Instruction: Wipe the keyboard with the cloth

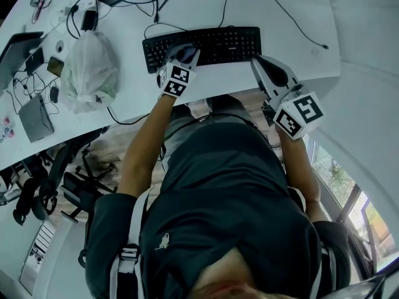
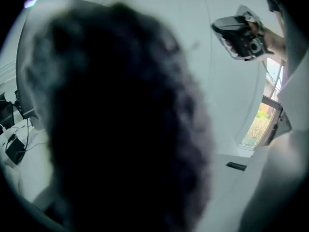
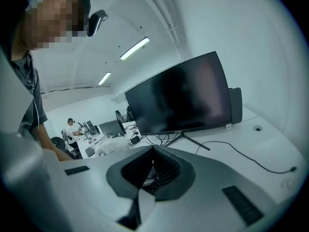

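Cloth (image 1: 182, 53), grey and fuzzy, on black keyboard (image 1: 227, 42), upper centre of the head view.
It is gripped by the jaws of the left gripper (image 1: 184, 57); those of the right gripper (image 1: 257, 61) are closed, empty, just right of the keyboard.

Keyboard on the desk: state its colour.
The keyboard is black; the head view shows it best.

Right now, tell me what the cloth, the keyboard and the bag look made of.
Cloth: fuzzy grey fabric, likely microfibre; its edge looks furry close up.
Keyboard: matte black plastic, apparently.
Bag: thin translucent plastic, crinkled and glossy.
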Demonstrator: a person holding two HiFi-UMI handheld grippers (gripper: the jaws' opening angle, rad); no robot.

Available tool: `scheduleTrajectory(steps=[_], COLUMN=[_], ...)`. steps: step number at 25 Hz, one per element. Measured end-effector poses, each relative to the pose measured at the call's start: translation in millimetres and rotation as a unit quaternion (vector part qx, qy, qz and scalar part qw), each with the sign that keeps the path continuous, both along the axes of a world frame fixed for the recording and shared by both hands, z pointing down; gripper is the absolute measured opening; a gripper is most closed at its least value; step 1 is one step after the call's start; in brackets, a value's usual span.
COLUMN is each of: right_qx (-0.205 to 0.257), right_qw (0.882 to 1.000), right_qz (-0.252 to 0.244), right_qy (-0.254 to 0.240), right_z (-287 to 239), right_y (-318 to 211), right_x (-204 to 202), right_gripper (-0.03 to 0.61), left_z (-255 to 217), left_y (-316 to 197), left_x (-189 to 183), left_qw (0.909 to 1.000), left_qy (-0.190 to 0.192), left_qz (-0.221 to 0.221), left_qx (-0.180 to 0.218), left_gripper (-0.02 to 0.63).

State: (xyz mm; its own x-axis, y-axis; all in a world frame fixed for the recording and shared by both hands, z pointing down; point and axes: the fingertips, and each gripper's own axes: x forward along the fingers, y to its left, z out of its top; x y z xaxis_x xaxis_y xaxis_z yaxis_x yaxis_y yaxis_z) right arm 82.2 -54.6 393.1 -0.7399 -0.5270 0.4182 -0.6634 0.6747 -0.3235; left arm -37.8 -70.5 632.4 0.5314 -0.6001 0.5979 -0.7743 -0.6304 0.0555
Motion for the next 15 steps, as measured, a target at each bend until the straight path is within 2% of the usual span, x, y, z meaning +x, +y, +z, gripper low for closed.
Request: scheduleTrajectory(steps=[2,4,6,10,12,15], right_qx=[-0.003,-0.005,-0.005,-0.003,-0.003,-0.004], right_qw=[1.000,1.000,1.000,1.000,1.000,1.000], right_qz=[0.008,0.010,0.008,0.004,0.003,0.007], right_qy=[0.001,0.003,0.003,0.001,0.001,0.002], right_z=[2,3,3,3,4,4], right_y=[-3,-6,-10,-15,-15,-13], right_x=[8,12,12,7,4,7], right_gripper=[0.009,0.009,0.009,0.009,0.009,0.009], left_z=[8,13,0,-41,-34,-11], left_y=[41,60,45,-33,-57,-42], left_x=[16,25,25,1,-10,-4], left_qw=[0.9995,0.9986,0.9991,0.9987,0.9987,0.9995], left_qy=[0.015,0.026,0.029,0.036,0.031,0.026], left_qz=[0.017,0.021,0.015,-0.024,-0.034,-0.017], left_qx=[-0.022,-0.040,-0.028,0.028,0.020,-0.007], left_gripper=[0.066,0.066,0.066,0.066,0.066,0.065])
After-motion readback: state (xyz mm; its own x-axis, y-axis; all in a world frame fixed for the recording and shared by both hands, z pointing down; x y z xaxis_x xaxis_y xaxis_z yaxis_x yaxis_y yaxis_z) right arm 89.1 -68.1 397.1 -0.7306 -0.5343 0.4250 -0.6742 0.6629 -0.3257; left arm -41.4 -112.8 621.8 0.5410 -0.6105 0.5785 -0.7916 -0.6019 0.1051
